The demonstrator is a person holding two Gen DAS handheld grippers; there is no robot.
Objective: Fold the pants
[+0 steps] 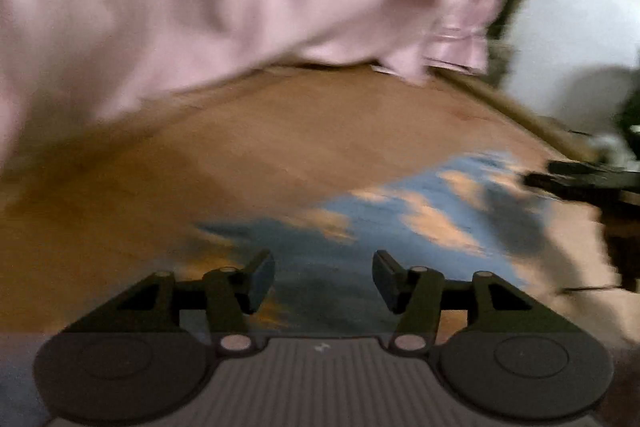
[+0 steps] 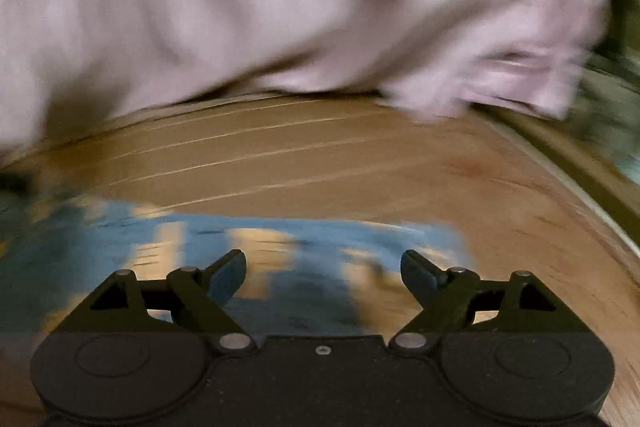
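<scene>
The pale pink pants (image 1: 240,7) lie bunched across the far part of the wooden table (image 1: 320,131), blurred, with a stitched hem or waistband (image 1: 456,47) at their right end. My left gripper (image 1: 324,279) is open over a blue patch of the tabletop, well short of the cloth, with nothing between its fingers. In the right wrist view the same pants (image 2: 280,7) fill the upper half, their banded end (image 2: 520,79) near the table's right edge. My right gripper (image 2: 324,267) stands wide open above the table (image 2: 320,155), also empty and apart from the fabric.
Worn blue paint (image 1: 400,195) (image 2: 280,227) covers the near tabletop. The table's right edge (image 2: 580,179) runs diagonally, with a pale floor or wall (image 1: 560,27) beyond. A dark blurred shape (image 1: 584,179) juts in from the right of the left wrist view.
</scene>
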